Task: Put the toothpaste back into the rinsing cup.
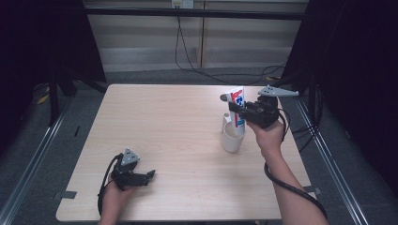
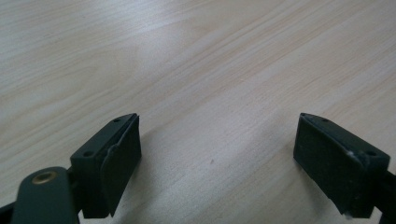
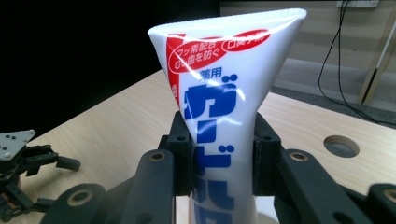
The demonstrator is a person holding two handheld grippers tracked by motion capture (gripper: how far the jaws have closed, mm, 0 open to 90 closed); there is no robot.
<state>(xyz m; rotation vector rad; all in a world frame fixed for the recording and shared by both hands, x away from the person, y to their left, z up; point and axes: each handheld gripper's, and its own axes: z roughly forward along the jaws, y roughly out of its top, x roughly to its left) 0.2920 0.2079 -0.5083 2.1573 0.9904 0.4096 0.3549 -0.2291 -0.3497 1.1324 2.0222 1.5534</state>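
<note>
The toothpaste tube [image 3: 219,116] looked glossy, smooth plastic, catching reflections. Beneath it, the cup [image 1: 232,137] seemed matt white. The table [image 2: 196,70] under the tube showed pale, smooth wood grain.

Overhead view, two close table [image 1: 178,140] views

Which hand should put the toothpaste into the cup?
The right. Its tongs already squeeze the white tube of toothpaste with blue and red print, held upright just above the white round cup. The left tongs rest open and empty on the pale wooden table, far from the cup.
</note>
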